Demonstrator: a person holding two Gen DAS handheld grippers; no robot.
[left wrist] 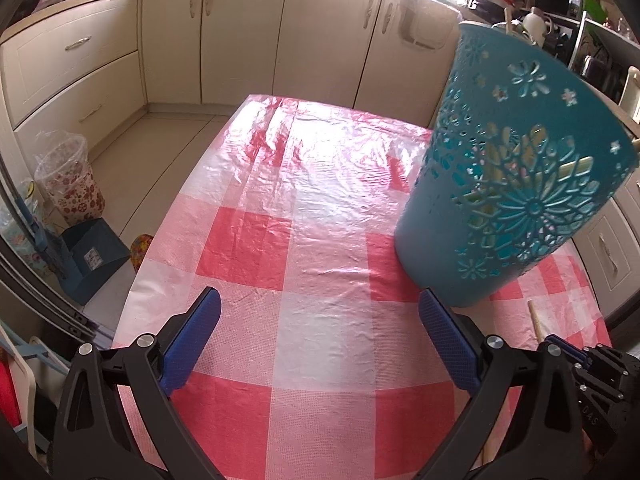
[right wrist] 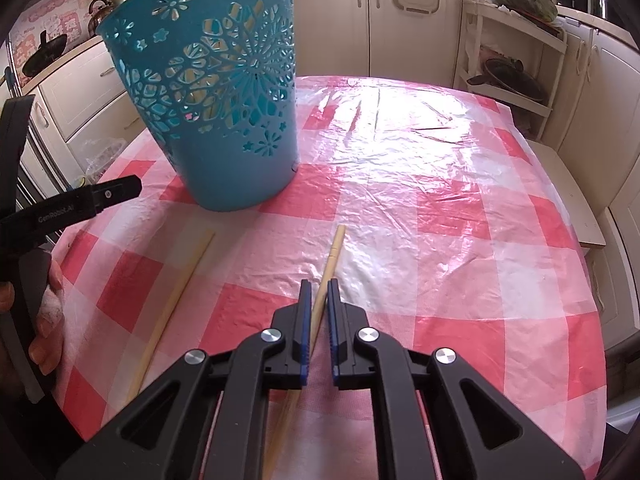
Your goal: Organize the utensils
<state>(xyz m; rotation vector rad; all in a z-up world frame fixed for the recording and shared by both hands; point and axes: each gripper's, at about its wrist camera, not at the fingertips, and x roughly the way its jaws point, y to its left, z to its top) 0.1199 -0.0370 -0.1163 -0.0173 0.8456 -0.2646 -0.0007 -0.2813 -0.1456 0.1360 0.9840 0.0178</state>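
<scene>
A chopstick (right wrist: pixel 328 264) lies on the checked tablecloth (right wrist: pixel 440 240), its tip pointing toward the blue basket (right wrist: pixel 216 92). The right gripper (right wrist: pixel 319 294) has its jaws nearly together around the chopstick's middle part, with the stick running between the blue pads; whether they actually press it I cannot tell. A second chopstick (right wrist: pixel 176 304) lies just to the left, roughly parallel and apart from the first. The basket stands on the cloth beyond both, with pale sticks showing through its cut-out flower pattern.

In the left wrist view, the left gripper (left wrist: pixel 320 312) hovers over the cloth with its jaws spread wide and nothing between them. The basket (left wrist: pixel 512 176) is just beside its right finger. One chopstick end (left wrist: pixel 535 318) shows at the right, near the basket's base. Cream cabinets (left wrist: pixel 240 36) line the room behind the table.
</scene>
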